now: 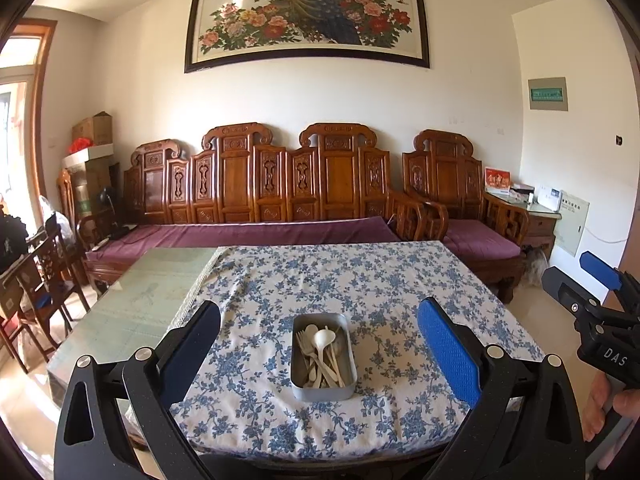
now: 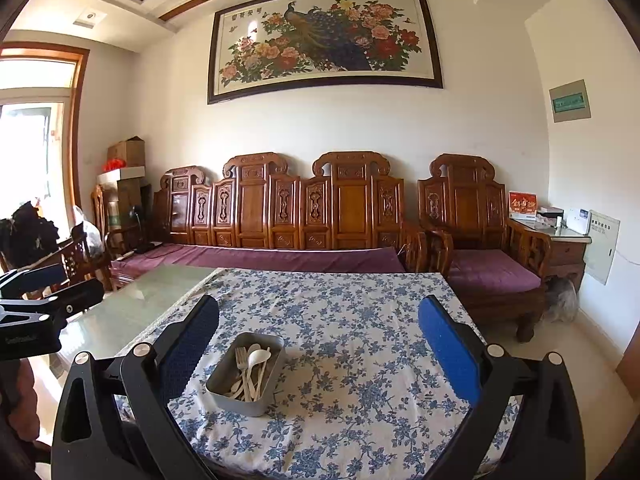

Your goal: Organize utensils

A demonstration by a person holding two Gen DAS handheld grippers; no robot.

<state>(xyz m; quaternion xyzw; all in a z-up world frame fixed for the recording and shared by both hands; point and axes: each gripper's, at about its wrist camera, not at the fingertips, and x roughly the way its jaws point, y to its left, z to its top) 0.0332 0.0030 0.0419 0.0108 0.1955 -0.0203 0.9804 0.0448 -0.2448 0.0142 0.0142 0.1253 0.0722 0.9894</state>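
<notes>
A grey metal tin [image 1: 323, 387] [image 2: 224, 394] sits on the blue-flowered tablecloth [image 1: 380, 284] [image 2: 360, 340], near the table's front edge. Inside lie several pale plastic utensils: a spoon [image 1: 322, 338] [image 2: 256, 356], a fork [image 2: 240, 357] and others heaped together. My left gripper [image 1: 320, 344] hovers open above the front of the table, the tin framed between its fingers. My right gripper [image 2: 320, 344] is open too, with the tin low and left beside its left finger. Each gripper shows at the edge of the other's view, the right gripper [image 1: 600, 304] and the left gripper [image 2: 36, 300].
Bare glass tabletop [image 1: 132, 304] [image 2: 132, 304] lies left of the cloth. A carved wooden bench with purple cushions [image 1: 256, 232] [image 2: 264, 256] runs behind the table, an armchair [image 1: 472, 216] at right. Wooden chairs [image 1: 44, 280] stand at the left. A hand [image 1: 608, 404] holds the right gripper.
</notes>
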